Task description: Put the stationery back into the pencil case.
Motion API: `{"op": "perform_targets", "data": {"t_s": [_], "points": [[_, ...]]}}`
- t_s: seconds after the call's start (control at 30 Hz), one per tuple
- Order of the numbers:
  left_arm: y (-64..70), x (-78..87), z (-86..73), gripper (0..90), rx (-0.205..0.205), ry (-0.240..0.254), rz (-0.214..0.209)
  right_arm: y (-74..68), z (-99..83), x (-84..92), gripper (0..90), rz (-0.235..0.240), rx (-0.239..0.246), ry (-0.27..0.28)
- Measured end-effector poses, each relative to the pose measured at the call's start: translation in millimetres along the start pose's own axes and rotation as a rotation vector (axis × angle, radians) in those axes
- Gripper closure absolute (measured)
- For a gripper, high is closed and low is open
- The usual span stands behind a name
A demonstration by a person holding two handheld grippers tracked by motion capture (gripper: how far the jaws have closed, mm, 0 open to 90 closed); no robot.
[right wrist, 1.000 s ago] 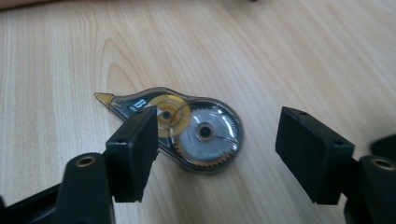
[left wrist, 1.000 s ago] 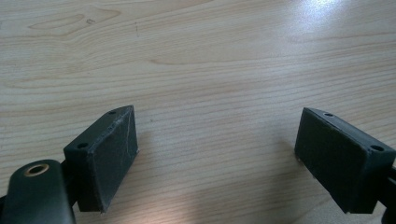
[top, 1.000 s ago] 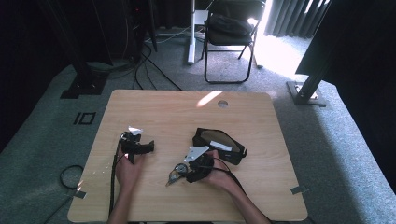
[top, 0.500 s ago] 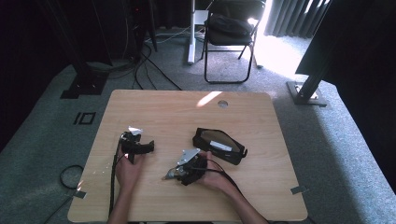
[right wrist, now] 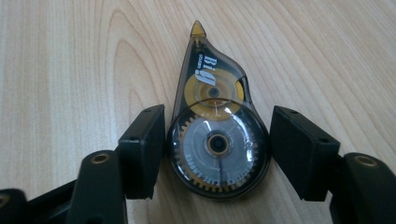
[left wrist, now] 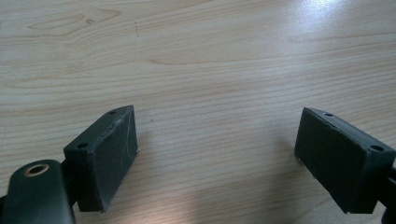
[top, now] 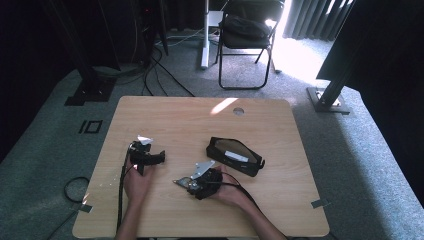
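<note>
A smoky, see-through correction tape dispenser (right wrist: 217, 140) with yellow reels lies flat on the wooden table, tip pointing away. My right gripper (right wrist: 217, 149) has just been closing around its round body, and both pads now sit against its flanks. In the high view that gripper (top: 181, 183) lies low near the table's middle front, and the dispenser (top: 178, 182) is a small glint at its tip. My left gripper (left wrist: 217, 154) stands open over bare wood with nothing between its pads; in the high view the left gripper (top: 159, 158) rests at the table's left.
A black pouch (top: 235, 156) with a clear window lies just right of the right gripper. The table (top: 200, 115) has a round cable hole (top: 238, 111) near its far edge. A folding chair (top: 245, 35) and floor cables lie beyond it.
The right hand and its gripper have edged slightly toward the near edge, away from the pouch. The left hand has stayed put.
</note>
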State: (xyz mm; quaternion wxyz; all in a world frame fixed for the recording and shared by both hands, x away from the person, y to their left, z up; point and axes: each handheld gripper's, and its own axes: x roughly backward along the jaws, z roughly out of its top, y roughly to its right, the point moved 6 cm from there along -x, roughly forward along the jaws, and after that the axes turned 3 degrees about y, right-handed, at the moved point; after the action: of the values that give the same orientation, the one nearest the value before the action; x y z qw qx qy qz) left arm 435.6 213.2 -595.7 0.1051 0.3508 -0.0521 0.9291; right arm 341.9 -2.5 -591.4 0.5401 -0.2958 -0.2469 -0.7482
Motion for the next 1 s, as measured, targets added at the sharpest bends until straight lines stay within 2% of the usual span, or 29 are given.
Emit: {"op": "perform_targets", "data": {"t_s": [0.07, 0.37, 0.5, 1.0], "points": [[0.0, 0.0, 0.0, 13.4, 0.000, 0.000, 0.000, -0.4, -0.4, 0.4, 39.6, 0.010, -0.001, 0.001], [0.0, 0.0, 0.0, 13.4, 0.000, 0.000, 0.000, -1.1, -1.1, 0.1, 38.9, 0.030, -0.015, 0.003], [0.0, 0.0, 0.0, 13.4, 0.000, 0.000, 0.000, -0.8, -1.4, 0.8, 41.0, 0.034, -0.007, 0.001], [0.0, 0.0, 0.0, 13.4, 0.000, 0.000, 0.000, -2.5, -2.7, 5.0, 41.7, -0.007, -0.028, 0.023]]}}
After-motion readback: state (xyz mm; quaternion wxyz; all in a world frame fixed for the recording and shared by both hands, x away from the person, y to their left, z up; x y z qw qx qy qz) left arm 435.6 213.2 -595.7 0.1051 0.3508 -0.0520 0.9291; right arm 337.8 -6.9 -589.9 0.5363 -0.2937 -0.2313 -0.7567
